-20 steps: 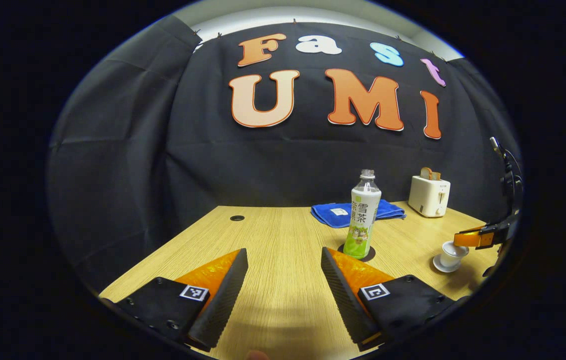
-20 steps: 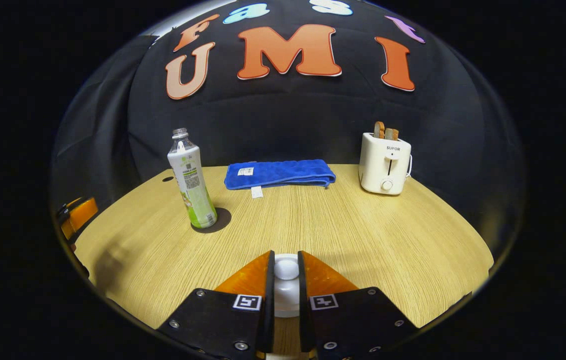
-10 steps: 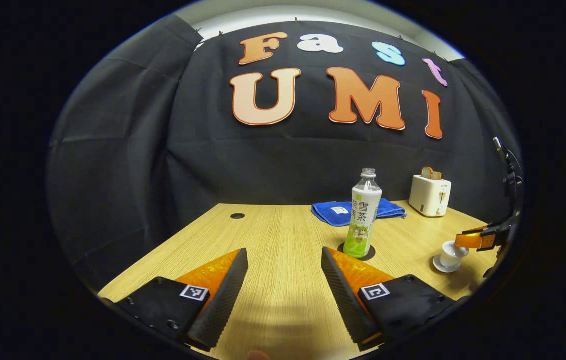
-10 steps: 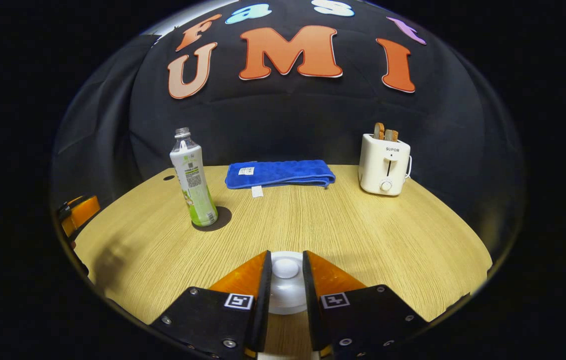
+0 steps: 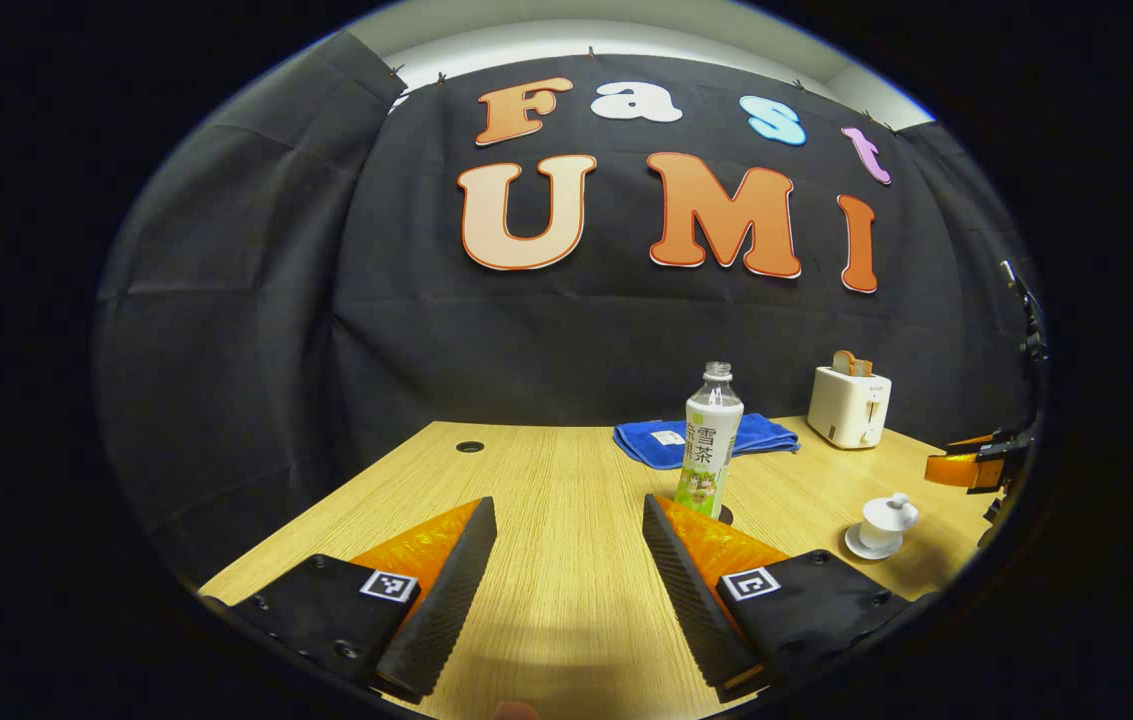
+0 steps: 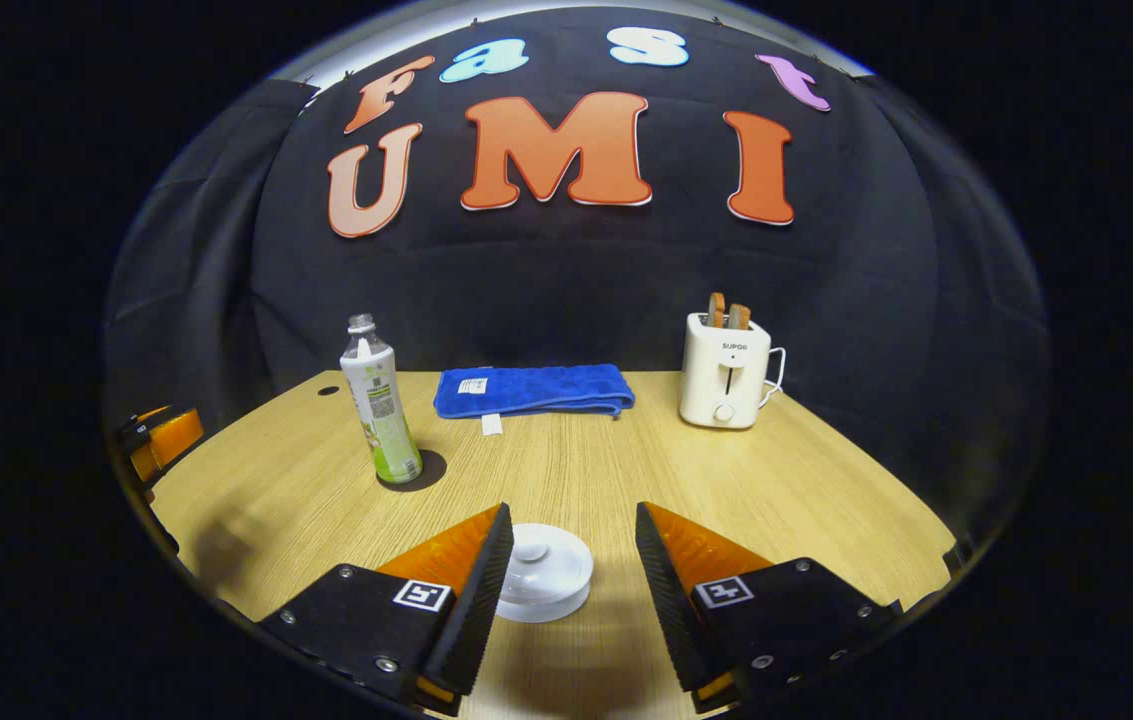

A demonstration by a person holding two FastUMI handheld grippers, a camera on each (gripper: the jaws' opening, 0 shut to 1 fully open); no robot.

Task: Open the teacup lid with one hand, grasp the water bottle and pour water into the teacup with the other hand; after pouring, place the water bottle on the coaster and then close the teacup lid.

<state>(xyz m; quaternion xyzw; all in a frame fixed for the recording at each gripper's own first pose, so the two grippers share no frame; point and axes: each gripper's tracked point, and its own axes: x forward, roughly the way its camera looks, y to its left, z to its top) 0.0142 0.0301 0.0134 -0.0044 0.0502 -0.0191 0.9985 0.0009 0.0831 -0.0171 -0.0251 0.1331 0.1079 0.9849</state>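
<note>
A white teacup (image 6: pixel 544 572) with its lid on stands on a saucer just beyond and between the fingers of my right gripper (image 6: pixel 571 512), which is open and not touching it. In the left gripper view the same teacup (image 5: pixel 888 518) sits at the right, with the right gripper (image 5: pixel 966 468) behind it. The water bottle (image 5: pixel 709 440), uncapped with a white and green label, stands upright on a dark round coaster (image 6: pixel 418 470). My left gripper (image 5: pixel 566 505) is open and holds nothing, a short way in front of the bottle (image 6: pixel 381 405).
A folded blue towel (image 6: pixel 531 388) lies at the back of the wooden table (image 6: pixel 806 500). A white toaster (image 6: pixel 726 370) with bread in its slots stands at the back right. The left gripper (image 6: pixel 161 440) shows at the table's left edge.
My right gripper has opened, let go of the lid's knob and drawn back from the teacup. The left gripper has backed away a little from the bottle.
</note>
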